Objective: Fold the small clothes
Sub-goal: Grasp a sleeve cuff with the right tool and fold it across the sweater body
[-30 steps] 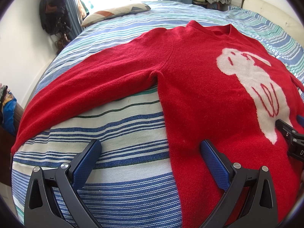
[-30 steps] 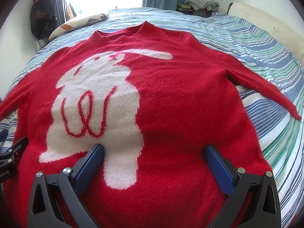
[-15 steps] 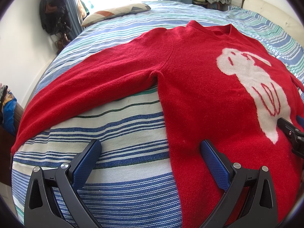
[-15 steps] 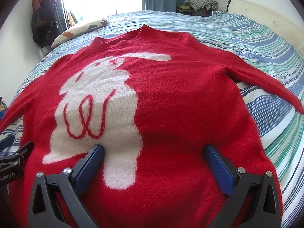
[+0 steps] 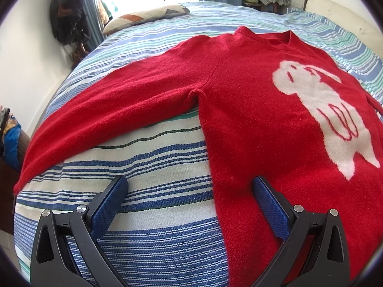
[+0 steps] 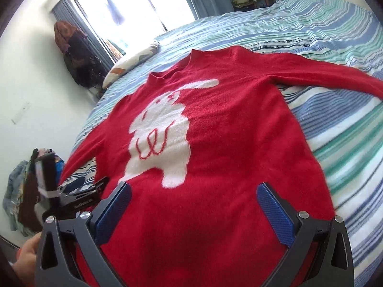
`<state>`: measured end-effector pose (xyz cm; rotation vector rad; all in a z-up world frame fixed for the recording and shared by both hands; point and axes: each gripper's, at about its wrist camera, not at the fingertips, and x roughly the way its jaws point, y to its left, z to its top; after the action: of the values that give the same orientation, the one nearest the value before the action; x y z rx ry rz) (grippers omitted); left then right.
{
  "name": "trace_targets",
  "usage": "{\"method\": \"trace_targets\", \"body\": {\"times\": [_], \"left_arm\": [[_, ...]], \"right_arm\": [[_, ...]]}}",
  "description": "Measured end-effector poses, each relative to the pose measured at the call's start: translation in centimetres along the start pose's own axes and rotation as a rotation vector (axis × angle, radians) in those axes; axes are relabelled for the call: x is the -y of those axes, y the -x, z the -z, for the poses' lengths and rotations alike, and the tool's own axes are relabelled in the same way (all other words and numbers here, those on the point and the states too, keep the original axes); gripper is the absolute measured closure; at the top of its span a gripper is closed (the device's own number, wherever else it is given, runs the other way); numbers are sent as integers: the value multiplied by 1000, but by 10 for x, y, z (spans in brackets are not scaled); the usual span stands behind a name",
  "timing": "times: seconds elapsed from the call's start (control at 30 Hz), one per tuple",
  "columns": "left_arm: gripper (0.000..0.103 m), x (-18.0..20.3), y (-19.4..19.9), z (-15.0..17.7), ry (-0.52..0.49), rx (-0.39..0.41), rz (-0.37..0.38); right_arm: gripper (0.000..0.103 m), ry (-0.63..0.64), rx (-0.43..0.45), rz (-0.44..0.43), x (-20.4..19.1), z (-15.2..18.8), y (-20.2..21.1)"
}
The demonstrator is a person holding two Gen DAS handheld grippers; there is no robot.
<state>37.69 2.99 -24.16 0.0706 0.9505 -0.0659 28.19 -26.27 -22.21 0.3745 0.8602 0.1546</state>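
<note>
**Red sweater spread flat on a striped bed, both our grippers held wide above it**

We look along two hand-held grippers at a red sweater (image 5: 251, 100) lying face up on a bed covered with a blue, green and white striped bedspread (image 5: 153, 165). The sweater has a white animal-shaped motif (image 6: 162, 138) on the chest, traced with thin red loops. Its collar points away from us, toward a bright window (image 6: 124, 7) and a patterned pillow (image 5: 146, 18) at the far edge of the bed.

Our left gripper (image 5: 191, 189) has its blue-padded fingers (image 5: 109, 203) spread wide, holding nothing. One finger sits over bare bedspread, the other over the sweater's lower side edge. One sleeve (image 5: 100, 114) stretches out to the left across the stripes.

Our right gripper (image 6: 194, 196) is likewise spread wide and empty, both fingers over the sweater's lower body, just below the white motif. The other sleeve (image 6: 330, 79) reaches out to the right. This view is tilted. At its lower left we see the body of the left gripper, and a hand (image 6: 27, 254) at the very edge of the frame. Clothes (image 6: 76, 57) hang on the far wall.
</note>
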Motion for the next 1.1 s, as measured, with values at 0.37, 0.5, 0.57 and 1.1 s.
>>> {"method": "trace_targets", "body": {"times": [0.37,0.5,0.57,1.1], "left_arm": [[0,-4,-1,0,13,-2,28],[0,-3,-2,0,19,7,21],[0,-2,-2,0,15,6,17],[1,-13,73,12,96,47,15]], "right_arm": [[0,-333,129,-57,139,-21,68],[0,-430,171,-82,193,-37,80],[0,-484,226,-85,224,-51,91],[10,-888,227,-31,388,-116,70]]}}
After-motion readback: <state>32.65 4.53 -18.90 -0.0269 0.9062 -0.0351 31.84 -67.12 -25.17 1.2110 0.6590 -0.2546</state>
